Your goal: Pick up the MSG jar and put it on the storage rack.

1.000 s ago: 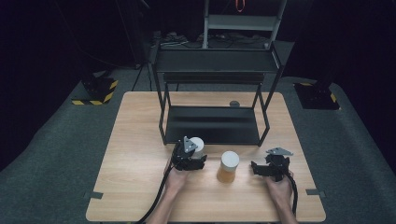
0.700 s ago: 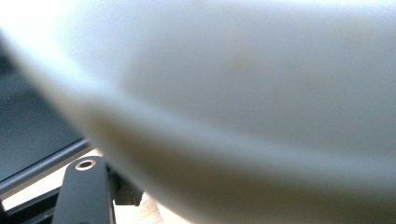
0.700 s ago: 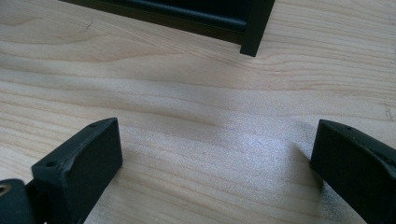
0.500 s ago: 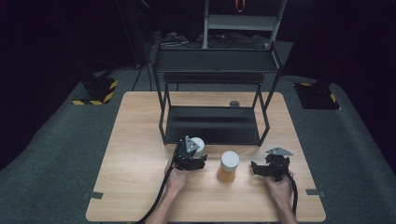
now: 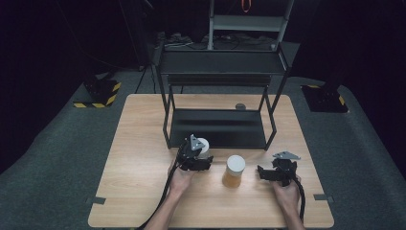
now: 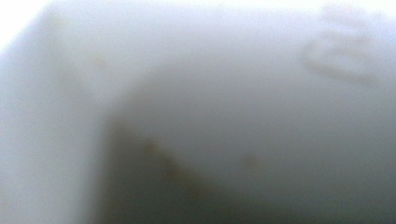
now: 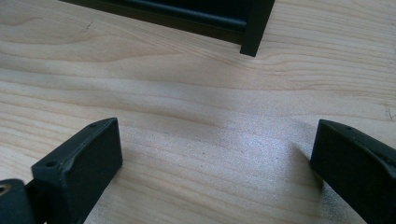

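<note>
My left gripper is shut on a white round container, held just in front of the black shelf's lower tray. In the left gripper view the container's white surface sits very close and blurred, hiding the jaws. A jar of amber stuff with a white lid stands upright on the table between the two hands. To its right my right gripper rests low over the wood, pointing toward the jar. In the right gripper view its jaws stand wide apart with bare table between them.
A black two-level metal shelf stands at the back middle of the wooden table; one of its legs is just ahead of my right gripper. A small grey disc lies behind the shelf. Dark floor surrounds the table.
My left gripper has lifted a little with the white container in it. The right gripper and the amber jar have stayed put.
</note>
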Motion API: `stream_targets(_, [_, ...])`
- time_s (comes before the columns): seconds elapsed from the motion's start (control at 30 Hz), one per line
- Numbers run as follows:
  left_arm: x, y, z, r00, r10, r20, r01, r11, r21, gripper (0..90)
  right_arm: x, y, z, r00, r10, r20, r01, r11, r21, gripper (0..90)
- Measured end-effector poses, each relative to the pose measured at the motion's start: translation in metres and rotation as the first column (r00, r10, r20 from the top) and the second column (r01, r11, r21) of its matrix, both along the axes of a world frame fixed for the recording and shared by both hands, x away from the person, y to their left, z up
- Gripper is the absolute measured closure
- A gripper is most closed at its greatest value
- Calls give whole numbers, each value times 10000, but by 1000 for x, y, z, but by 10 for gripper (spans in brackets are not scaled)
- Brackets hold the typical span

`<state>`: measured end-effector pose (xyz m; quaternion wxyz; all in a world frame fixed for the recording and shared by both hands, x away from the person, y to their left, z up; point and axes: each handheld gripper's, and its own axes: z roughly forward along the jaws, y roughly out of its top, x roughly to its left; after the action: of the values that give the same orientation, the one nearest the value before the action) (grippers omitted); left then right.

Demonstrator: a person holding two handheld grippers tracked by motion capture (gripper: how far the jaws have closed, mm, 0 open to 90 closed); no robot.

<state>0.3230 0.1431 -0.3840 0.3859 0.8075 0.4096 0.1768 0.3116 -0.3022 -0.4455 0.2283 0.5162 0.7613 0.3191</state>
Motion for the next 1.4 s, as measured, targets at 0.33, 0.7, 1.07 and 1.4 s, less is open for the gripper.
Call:
stream_targets(0.33, [13, 1, 34, 9998, -71, -207, 72, 10000, 62, 306, 0, 0, 0, 10000, 0, 2, 0, 10000, -1, 14])
stream_targets(0.7, [31, 4, 96, 9990, -308, -312, 316, 9992, 255, 306, 0, 0, 0, 10000, 0, 2, 0, 10000, -1, 14])
stream_targets(1.07, [50, -1, 159, 9982, -505, -327, 512, 9985, 212, 306, 0, 0, 0, 10000, -3, 2, 3, 10000, -5, 14])
stream_targets(1.4, [65, -13, 226, 9972, -663, -353, 678, 9968, 430, 306, 0, 0, 0, 10000, -5, 2, 5, 10000, -1, 15])
